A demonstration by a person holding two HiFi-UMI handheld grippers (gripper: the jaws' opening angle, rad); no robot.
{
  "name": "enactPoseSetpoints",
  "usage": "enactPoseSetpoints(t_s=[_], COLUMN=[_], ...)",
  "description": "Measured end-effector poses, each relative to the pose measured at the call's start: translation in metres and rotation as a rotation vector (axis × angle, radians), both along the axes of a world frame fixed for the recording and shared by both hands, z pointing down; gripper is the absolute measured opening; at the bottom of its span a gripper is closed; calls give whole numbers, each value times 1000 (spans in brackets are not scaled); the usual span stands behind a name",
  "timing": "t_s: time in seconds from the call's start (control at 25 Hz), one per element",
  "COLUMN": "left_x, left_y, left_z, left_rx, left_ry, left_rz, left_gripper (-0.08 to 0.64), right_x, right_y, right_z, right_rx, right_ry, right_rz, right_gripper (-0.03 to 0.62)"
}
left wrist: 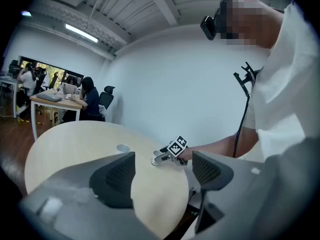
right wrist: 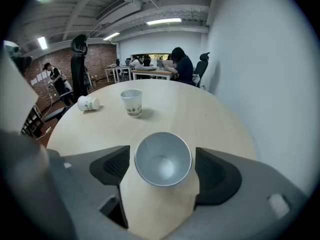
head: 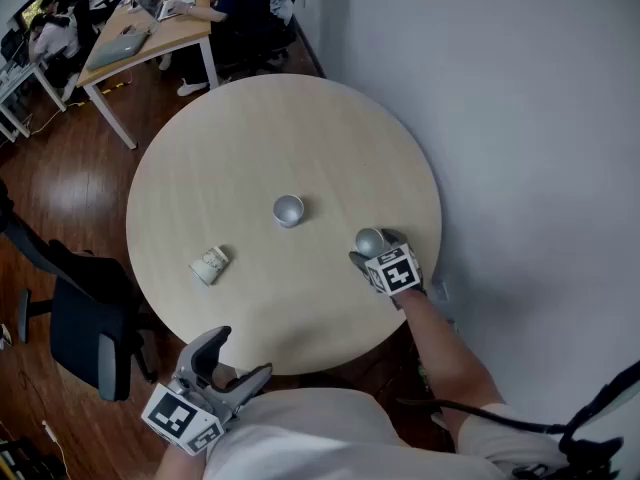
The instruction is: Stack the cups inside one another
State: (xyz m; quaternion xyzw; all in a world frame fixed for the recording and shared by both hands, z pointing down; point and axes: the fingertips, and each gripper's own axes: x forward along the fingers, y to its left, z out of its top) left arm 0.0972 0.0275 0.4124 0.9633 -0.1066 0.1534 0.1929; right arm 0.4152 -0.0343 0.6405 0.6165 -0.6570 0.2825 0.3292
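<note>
Left gripper (head: 243,353) sits closest, off the table (head: 300,118) edge by my torso, jaws wide, nothing between them. Right gripper (head: 374,250) is at the table's right side, jaws apart, straddling an upright cup (right wrist: 163,159), pads just beside its rim. Second cup (head: 288,209) stands near table centre. Third cup (head: 210,265) lies on its side, further left. All three apart.

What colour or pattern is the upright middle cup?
Cup: white with small dark print near its base; clearest in right gripper view.
</note>
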Motion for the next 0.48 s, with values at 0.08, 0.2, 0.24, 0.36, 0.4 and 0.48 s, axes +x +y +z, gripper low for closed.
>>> enactPoseSetpoints(t_s=[0.08,0.2,0.24,0.36,0.4,0.48], left_x=[-3,-8,-10,-14,-16,-19], left_y=[-5,-13,-16,-26,-28,-33], left_z=[4,8,8,6,5,4], left_rx=[2,8,7,3,7,15], left_ry=[-17,-34,-34,-24,-23,-23], left_rz=[-14,-44,-53,-67,-66,-62], left_gripper=[371,371,371,371,371,371], right_x=[6,11,10,0,-6,-19], right_y=[-3,-6,-8,-20,-26,-43], right_z=[9,8,3,-23,-34,-57], right_rx=[-28,-34,-27,6,22,59], right_ry=[-5,-6,-6,-6,-9,-20], right_rz=[5,4,-4,-40,-54,-80], right_gripper=[405,380,377,374,374,374])
